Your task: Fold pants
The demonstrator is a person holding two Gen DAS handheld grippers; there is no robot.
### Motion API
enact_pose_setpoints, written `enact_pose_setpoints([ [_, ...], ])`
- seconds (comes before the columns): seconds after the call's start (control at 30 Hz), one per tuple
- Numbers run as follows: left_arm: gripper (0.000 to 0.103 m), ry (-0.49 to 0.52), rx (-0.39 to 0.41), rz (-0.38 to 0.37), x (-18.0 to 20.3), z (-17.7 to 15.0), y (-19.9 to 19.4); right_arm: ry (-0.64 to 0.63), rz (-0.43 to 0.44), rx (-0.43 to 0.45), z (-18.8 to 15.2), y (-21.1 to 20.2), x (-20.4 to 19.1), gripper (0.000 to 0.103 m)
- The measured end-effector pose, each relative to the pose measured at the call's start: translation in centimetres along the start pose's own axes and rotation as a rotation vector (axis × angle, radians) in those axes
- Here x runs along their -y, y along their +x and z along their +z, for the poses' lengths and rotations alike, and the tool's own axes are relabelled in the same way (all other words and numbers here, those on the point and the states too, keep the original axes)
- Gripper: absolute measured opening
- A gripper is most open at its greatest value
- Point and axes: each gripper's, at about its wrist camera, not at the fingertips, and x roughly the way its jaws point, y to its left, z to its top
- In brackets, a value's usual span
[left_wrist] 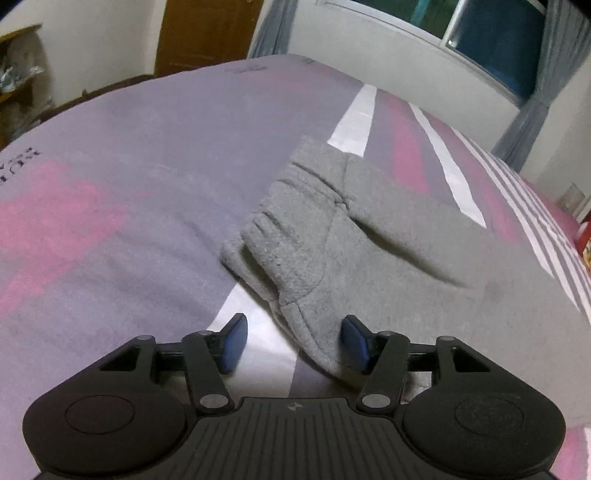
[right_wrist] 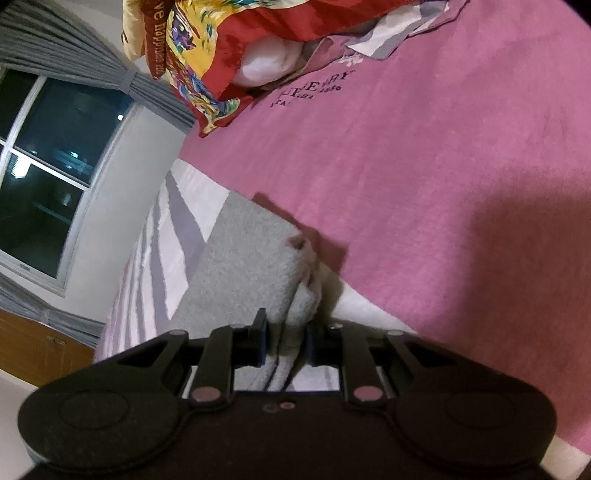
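Your left gripper (left_wrist: 293, 345) stands with its jaws apart, blue pads (left_wrist: 234, 341) clear of the cloth; a corner of the grey pants (left_wrist: 388, 266) lies between them, nearer the right pad, and neither pad presses on it. Under the jaws you have a white stripe of the bedsheet (left_wrist: 110, 166). Just ahead, the pants' gathered waistband sits bunched in ridges, and the rest of the garment spreads ahead and off to the right, one layer lapped over another. Beyond that the sheet runs on in grey and pink patches to the wall, with a window (left_wrist: 491, 40) and curtain (left_wrist: 543, 96) ahead to the right, and a brown door (left_wrist: 207, 33) ahead to the left.

Your right gripper (right_wrist: 284, 341) is closed narrow on a folded edge of the pants, both pads pinching the cloth. Ahead of it the grey fabric runs forward and a little left over the striped part of the sheet. To the right lies plain pink sheet. Far ahead sits a red and yellow patterned cloth (right_wrist: 207, 48); off to the left, the dark window.
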Motion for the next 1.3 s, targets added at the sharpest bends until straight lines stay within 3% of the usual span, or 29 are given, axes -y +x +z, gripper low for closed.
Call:
enact_pose_setpoints([
  [0.1, 0.058, -0.023, -0.006, -0.012, -0.3, 0.1, 0.1, -0.116, -0.055, 0.028, -0.2, -0.5, -2.2, 0.015],
  [0.3, 0.058, -0.026, 0.005, -0.040, -0.7, -1.5, -0.2, -0.284, -0.086, 0.099, -0.7, -1.7, -6.9, 0.014],
  [0.57, 0.059, -0.039, 0.009, -0.086, -2.0, -2.1, -0.2, -0.613, -0.010, 0.132, -3.4, -1.7, -17.8, 0.014],
  [0.73, 0.059, -0.043, 0.015, -0.128, -2.7, -2.4, -0.2, -0.808, 0.084, 0.091, -8.9, -0.1, -24.3, 0.014],
  [0.9, 0.059, -0.044, 0.016, -0.145, -3.1, -2.5, -0.3, -1.053, 0.178, -0.007, -16.8, 2.0, -28.8, 0.014],
  [1.0, 0.059, -0.045, 0.022, -0.150, -3.1, -2.6, -0.4, -1.165, 0.221, -0.093, -21.3, 3.4, -29.9, 0.014],
  [1.1, 0.059, -0.045, 0.021, -0.157, -3.2, -2.8, -0.4, -1.259, 0.209, -0.162, -25.4, 4.7, -30.0, 0.014],
  [1.3, 0.059, -0.044, 0.023, -0.161, -3.1, -3.0, -0.4, -1.344, 0.238, -0.155, -28.8, 4.1, -30.5, 0.014],
])
